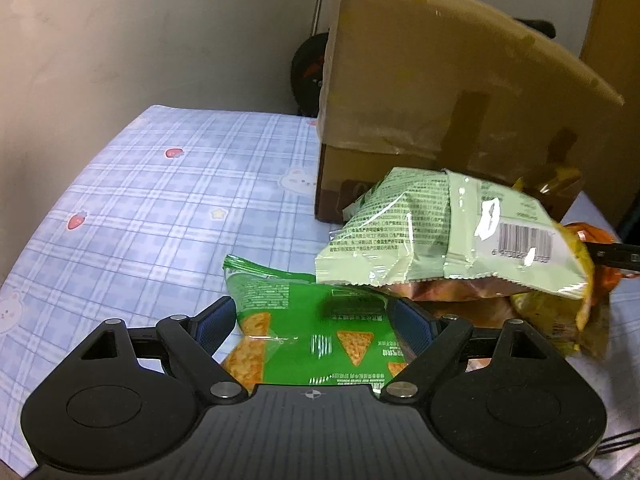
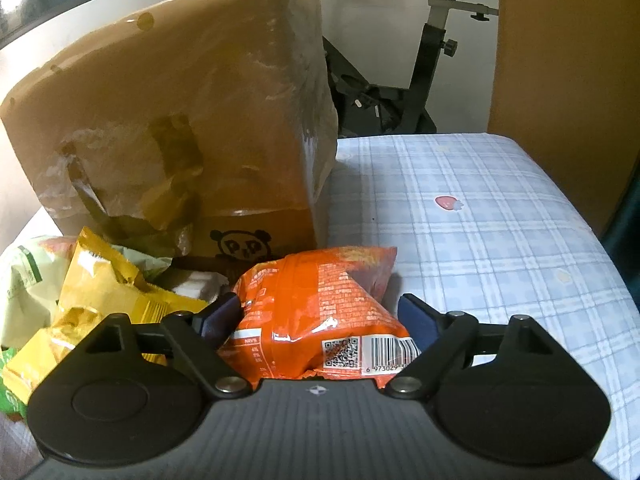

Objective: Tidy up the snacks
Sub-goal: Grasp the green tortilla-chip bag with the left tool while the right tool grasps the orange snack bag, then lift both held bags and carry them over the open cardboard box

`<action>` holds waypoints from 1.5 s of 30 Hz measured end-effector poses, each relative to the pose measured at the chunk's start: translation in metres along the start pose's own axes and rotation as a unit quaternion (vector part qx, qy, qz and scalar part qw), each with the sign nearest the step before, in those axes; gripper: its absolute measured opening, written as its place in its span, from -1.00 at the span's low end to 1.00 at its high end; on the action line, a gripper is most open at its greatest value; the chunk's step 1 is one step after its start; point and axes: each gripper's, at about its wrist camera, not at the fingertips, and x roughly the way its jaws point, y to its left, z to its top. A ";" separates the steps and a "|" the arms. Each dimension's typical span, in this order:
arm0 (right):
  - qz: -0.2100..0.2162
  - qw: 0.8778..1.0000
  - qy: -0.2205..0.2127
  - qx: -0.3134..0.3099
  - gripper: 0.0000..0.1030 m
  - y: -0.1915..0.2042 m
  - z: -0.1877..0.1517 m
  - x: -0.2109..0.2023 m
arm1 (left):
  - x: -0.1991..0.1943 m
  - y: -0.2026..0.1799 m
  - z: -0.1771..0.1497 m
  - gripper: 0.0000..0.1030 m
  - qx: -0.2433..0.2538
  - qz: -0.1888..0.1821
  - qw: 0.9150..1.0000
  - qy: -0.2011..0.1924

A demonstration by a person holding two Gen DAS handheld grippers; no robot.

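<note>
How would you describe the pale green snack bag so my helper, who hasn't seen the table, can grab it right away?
Find the big cardboard box standing on the plaid tablecloth; a heap of snack bags lies at its foot. The pale green bag rests on top of that heap, back side up. Unlike the dark green chip bag below it, it shows small print and a white barcode patch, no chip pictures.

a green snack bag point(image 1: 316, 340) printed with triangular chips lies flat between the open fingers of the left hand-held gripper point(image 1: 316, 322). just ahead and to its right a pale green bag point(image 1: 440, 228) rests tilted, barcode side up, on top of a heap of yellow bags point(image 2: 104, 292). an orange bag point(image 2: 316, 312), puffed and barcode side up, lies between the fingers of the right hand-held gripper point(image 2: 320, 316), with the yellow bags just to its left. a cardboard box point(image 2: 180, 120) stands beyond them.
</note>
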 end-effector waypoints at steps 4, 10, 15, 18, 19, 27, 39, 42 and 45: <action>-0.002 1.000 0.005 -0.003 0.67 -0.001 -0.005 -0.004 | 0.004 0.004 -0.001 0.80 -0.005 0.006 1.000 0.009; 0.001 1.000 0.010 -0.004 0.67 -0.001 -0.008 -0.001 | 0.011 0.011 -0.006 0.90 -0.030 -0.002 0.999 0.019; 0.001 1.000 0.008 -0.009 0.67 0.001 -0.008 0.001 | 0.020 0.013 -0.009 0.91 -0.051 -0.022 0.998 0.032; 0.003 1.000 0.006 -0.008 0.67 -0.001 -0.009 0.002 | 0.021 0.010 -0.010 0.89 -0.048 -0.018 0.998 0.029; 0.003 1.000 0.006 -0.008 0.67 -0.001 -0.010 0.002 | 0.021 0.010 -0.010 0.83 -0.048 -0.019 0.998 0.028; 0.017 1.000 0.002 0.002 0.53 -0.004 -0.010 -0.003 | -0.003 0.020 -0.011 0.66 -0.054 -0.014 0.998 -0.002; 0.012 1.000 -0.023 0.014 0.49 -0.009 -0.011 -0.036 | -0.039 0.039 0.001 0.65 -0.087 0.022 0.995 -0.050; 0.008 0.999 -0.035 0.009 0.49 -0.009 -0.009 -0.047 | -0.047 0.038 0.006 0.66 -0.089 0.018 0.994 -0.062; 0.006 0.999 -0.047 0.011 0.49 -0.009 -0.008 -0.058 | -0.054 0.038 0.009 0.66 -0.091 0.016 0.993 -0.076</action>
